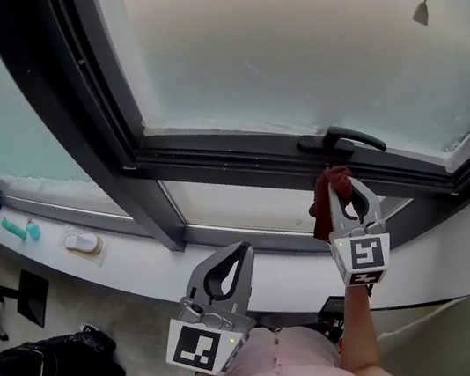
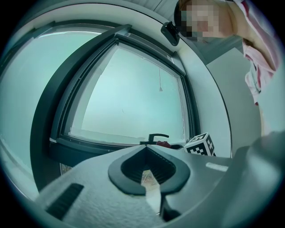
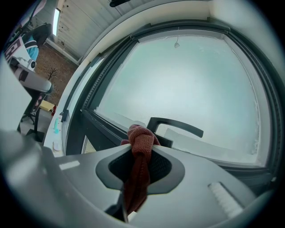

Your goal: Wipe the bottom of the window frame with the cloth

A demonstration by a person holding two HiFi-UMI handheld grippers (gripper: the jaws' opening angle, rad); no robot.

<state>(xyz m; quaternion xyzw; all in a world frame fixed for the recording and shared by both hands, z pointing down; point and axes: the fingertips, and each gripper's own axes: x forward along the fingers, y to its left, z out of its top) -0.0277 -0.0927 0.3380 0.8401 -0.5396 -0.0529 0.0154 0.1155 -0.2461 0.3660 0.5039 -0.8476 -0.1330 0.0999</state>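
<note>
Left gripper (image 1: 243, 249): jaws closed tip to tip, nothing between them. It is held low, well back from the dark grey metal window frame (image 1: 238, 151), and points up toward the frame's bottom rail. The right gripper's marker cube shows ahead and to its right.

Right gripper (image 1: 341, 183): jaws clamped on a rust-red woven cloth (image 1: 321, 208). The cloth's long axis runs along the jaws. Its knotted, bunched end (image 3: 140, 136) sticks out past the tips and points at the frame. The tail trails back through the jaw opening toward the gripper body and hangs off its left side.

A black lever handle (image 3: 178, 126) sits just beyond the tips and slightly right. The bunched end is close under the bottom rail; I cannot tell whether it touches.
</note>
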